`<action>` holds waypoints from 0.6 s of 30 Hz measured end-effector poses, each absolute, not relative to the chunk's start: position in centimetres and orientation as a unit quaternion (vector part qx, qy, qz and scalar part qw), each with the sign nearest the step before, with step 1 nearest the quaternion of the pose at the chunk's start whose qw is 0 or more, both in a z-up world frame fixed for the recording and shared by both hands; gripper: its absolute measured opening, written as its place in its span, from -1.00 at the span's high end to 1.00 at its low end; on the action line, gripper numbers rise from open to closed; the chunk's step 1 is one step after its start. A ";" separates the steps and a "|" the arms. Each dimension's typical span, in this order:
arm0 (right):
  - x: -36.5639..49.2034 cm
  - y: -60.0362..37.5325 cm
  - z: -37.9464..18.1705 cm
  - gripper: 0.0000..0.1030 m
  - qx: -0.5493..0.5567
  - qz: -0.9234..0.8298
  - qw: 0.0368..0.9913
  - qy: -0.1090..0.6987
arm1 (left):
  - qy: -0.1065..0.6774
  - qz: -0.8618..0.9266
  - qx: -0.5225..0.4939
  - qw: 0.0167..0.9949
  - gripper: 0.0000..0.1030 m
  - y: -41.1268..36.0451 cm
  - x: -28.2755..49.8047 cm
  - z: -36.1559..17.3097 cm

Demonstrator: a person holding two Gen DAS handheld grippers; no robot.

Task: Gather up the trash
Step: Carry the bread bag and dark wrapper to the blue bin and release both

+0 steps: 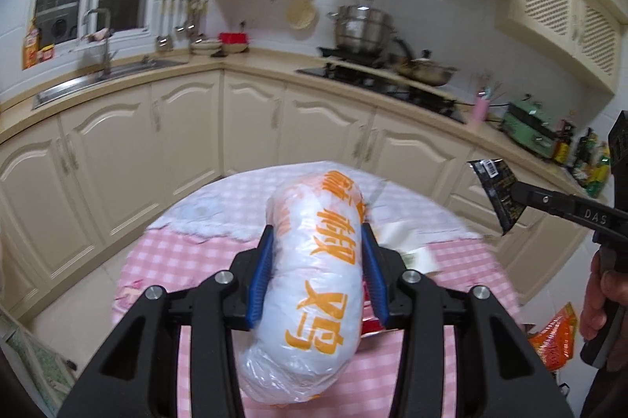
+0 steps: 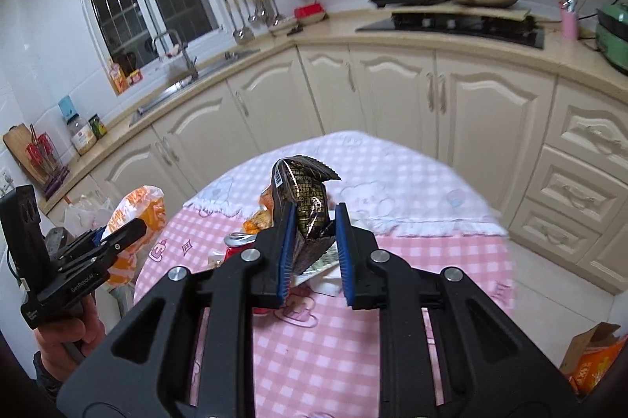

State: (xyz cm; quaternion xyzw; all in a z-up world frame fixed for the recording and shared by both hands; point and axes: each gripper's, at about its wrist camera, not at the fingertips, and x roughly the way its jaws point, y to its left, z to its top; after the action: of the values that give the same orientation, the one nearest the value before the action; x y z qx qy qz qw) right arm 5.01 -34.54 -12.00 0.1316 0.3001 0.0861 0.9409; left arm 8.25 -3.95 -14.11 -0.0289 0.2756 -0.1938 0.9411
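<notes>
My left gripper (image 1: 317,229) is shut on a stuffed white plastic bag with orange print (image 1: 314,276) and holds it above the pink checked table (image 1: 188,261). The bag also shows in the right wrist view (image 2: 137,218), in the left gripper (image 2: 129,233). My right gripper (image 2: 314,208) is shut on a crumpled black-and-gold wrapper (image 2: 302,198), lifted above the table (image 2: 424,261). That wrapper (image 1: 496,190) also shows at the right of the left wrist view. A red can (image 2: 239,245) and orange snack scraps (image 2: 263,218) lie on the table under the right gripper.
Cream kitchen cabinets (image 2: 392,92) curve around behind the table, with a sink (image 2: 188,84) at left and a stove with pots (image 2: 451,17) at right. An orange bag and cardboard box (image 2: 592,355) sit on the floor at right. Another orange wrapper (image 1: 553,339) lies low at right.
</notes>
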 end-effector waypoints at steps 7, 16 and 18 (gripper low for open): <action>-3.5 -42.5 -10.2 0.61 0.147 0.010 0.955 0.258 | 0.261 -0.286 -0.016 0.922 0.20 -12.8 4.7 -12.3; -15.2 -55.5 -17.5 0.61 0.215 -0.161 0.914 0.305 | 0.316 -0.451 0.059 0.833 0.20 -30.7 -2.1 -17.2; -17.3 -57.6 -20.3 0.61 0.228 -0.195 0.896 0.328 | 0.344 -0.479 0.078 0.804 0.20 -34.8 -3.5 -19.6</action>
State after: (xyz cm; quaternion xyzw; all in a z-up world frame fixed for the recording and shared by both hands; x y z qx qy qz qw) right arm -17.26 -57.60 -20.29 0.2281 0.3279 -0.1947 0.8959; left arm -3.48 -34.80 -19.61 0.0776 0.3442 -0.4792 0.8037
